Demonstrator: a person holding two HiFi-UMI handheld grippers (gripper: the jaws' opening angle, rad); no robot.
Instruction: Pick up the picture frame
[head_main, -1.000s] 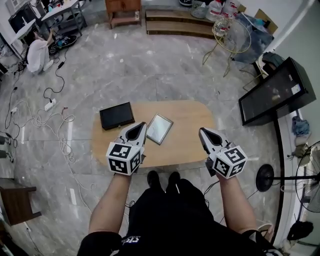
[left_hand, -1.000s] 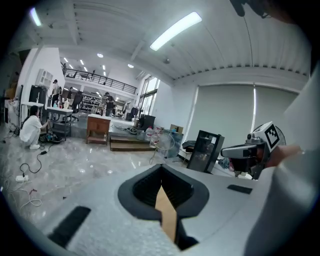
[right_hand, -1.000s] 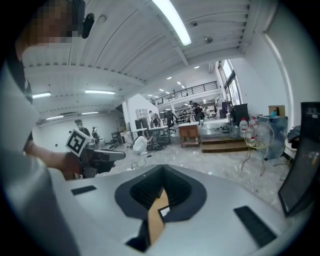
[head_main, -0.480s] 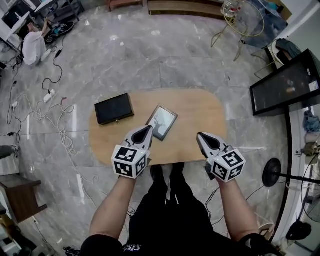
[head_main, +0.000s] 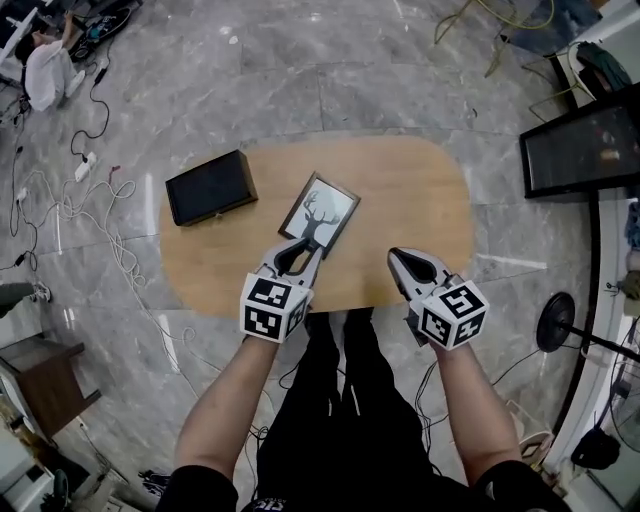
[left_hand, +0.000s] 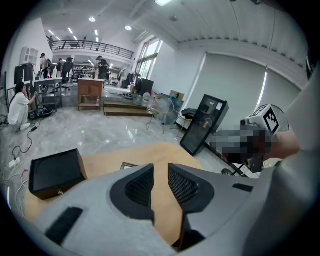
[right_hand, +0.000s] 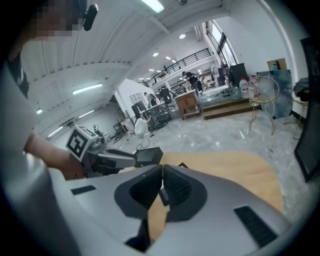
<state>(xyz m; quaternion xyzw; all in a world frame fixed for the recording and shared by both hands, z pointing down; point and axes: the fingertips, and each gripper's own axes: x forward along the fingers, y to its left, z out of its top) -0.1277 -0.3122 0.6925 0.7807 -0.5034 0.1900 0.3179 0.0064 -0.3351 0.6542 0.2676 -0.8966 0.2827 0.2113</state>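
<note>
The picture frame, with a deer silhouette in it, lies flat on the oval wooden table, left of its middle. My left gripper hangs over the frame's near edge. Its jaws are opening, a narrow gap shows between them, and nothing is in it. In the left gripper view only a corner of the frame shows past the left gripper. My right gripper is over bare table to the frame's right, shut and empty, its tips touching in the right gripper view.
A black box sits on the table's left end, close to the frame. A dark screen leans at the right. Cables trail over the marble floor on the left. The person's legs stand at the table's near edge.
Both grippers have come down and forward toward the table, the left one now at the frame's near edge. The left jaws have parted a little. The frame and box lie as before.
</note>
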